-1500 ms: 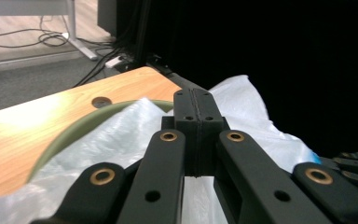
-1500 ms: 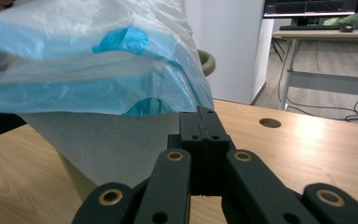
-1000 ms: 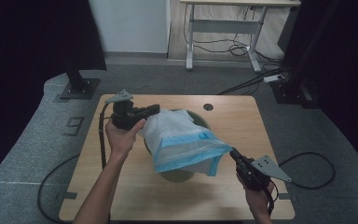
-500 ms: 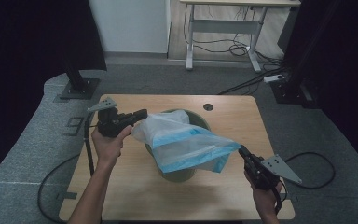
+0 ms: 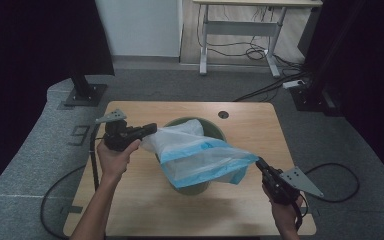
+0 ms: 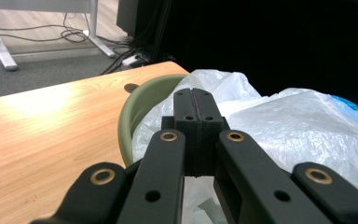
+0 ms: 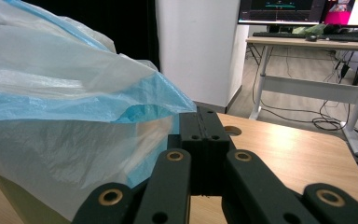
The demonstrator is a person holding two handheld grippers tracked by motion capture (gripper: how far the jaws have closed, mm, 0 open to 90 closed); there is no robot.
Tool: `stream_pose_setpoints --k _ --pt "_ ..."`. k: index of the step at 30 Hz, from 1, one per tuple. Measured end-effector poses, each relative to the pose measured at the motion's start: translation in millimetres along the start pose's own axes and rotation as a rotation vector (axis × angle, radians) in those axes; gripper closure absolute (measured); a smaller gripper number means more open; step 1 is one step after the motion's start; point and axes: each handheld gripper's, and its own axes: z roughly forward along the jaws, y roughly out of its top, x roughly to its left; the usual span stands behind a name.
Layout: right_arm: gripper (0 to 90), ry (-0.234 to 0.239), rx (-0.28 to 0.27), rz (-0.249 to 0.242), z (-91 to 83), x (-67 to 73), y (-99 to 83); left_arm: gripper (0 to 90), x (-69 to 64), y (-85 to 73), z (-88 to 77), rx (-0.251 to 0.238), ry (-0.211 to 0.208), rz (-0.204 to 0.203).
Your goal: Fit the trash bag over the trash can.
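L gripper (image 5: 150,131) near left edge of table (image 5: 145,210), jaws shut, pinching left rim of plastic bag (image 5: 202,157). Bag translucent white w/ blue band, stretched over green bin (image 5: 215,131) at table centre; bag mouth pulled wide betw. both tools. R gripper (image 5: 259,162) near front-right corner, jaws shut too, clamped on bag's blue right corner, bag taut there.
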Motion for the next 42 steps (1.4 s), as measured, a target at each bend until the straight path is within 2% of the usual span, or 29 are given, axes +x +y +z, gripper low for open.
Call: stream_pose_setpoints --k 5,11,12,15,16,17,18,19,20,21,22,26,28,29,30,35,38,42 --pt "89.0 -0.003 0.001 0.001 -3.4 -2.8 -2.5 90.0 2.9 -1.0 -6.9 0.003 0.01 0.001" --pt "89.0 0.004 0.0 0.018 -7.9 -4.1 -8.2 90.0 13.0 -7.7 -22.3 -0.007 0.037 -0.017" --pt "89.0 0.004 0.0 0.018 -7.9 -4.1 -8.2 90.0 14.1 -9.7 -23.6 -0.008 0.033 -0.02" --pt "89.0 0.018 -0.001 0.008 -6.9 0.3 -8.8 89.9 12.5 -12.3 -25.0 -0.015 -0.014 -0.02" --pt "89.0 0.023 -0.002 0.003 -6.2 1.9 -7.9 89.5 9.6 -11.3 -24.6 -0.014 -0.024 -0.007" --pt "89.0 0.028 -0.003 -0.002 -5.2 3.9 -6.4 82.0 7.7 -10.4 -24.7 -0.015 -0.03 0.006" --pt "89.0 0.031 -0.003 -0.005 -4.6 4.9 -5.4 80.2 4.8 -8.8 -24.7 -0.019 -0.043 0.017" --pt "89.0 0.036 -0.004 -0.011 -3.1 7.1 -2.8 73.0 -1.7 -4.3 -24.6 -0.008 -0.079 0.048" --pt "89.0 0.036 -0.004 -0.011 -3.1 7.1 -2.8 69.5 -1.7 -4.3 -24.6 -0.008 -0.079 0.048" --pt "89.0 0.039 -0.004 -0.014 -2.5 7.9 -1.7 69.5 -7.6 -1.8 -25.0 -0.003 -0.083 0.065" --pt "89.0 0.042 -0.003 -0.015 -1.8 9.0 -0.3 64.6 -11.4 -0.5 -25.6 -0.003 -0.081 0.078" --pt "89.0 0.044 -0.001 -0.016 -1.6 9.6 0.0 58.0 -32.4 4.3 -29.9 -0.004 -0.082 0.126" --pt "89.0 0.045 0.001 -0.015 -1.6 10.0 -0.5 53.8 -42.5 5.6 -29.8 0.022 -0.098 0.149" --pt "89.0 0.045 0.003 -0.016 -1.6 10.0 -1.0 48.7 -47.8 5.8 -29.2 0.033 -0.103 0.161" --pt "89.0 0.045 0.003 -0.016 -1.6 10.0 -1.0 48.7 -52.7 5.7 -28.3 0.043 -0.104 0.174" --pt "89.0 0.047 0.006 -0.012 -1.1 10.4 -1.2 33.1 -71.1 6.1 -21.4 0.071 -0.11 0.194" --pt "89.0 0.048 0.009 -0.013 -0.6 11.0 -1.5 24.9 -80.1 7.5 -15.7 0.097 -0.127 0.199" --pt "89.0 0.05 0.012 -0.009 0.2 11.1 -2.7 21.6 -86.8 8.4 -7.2 0.116 -0.112 0.218"
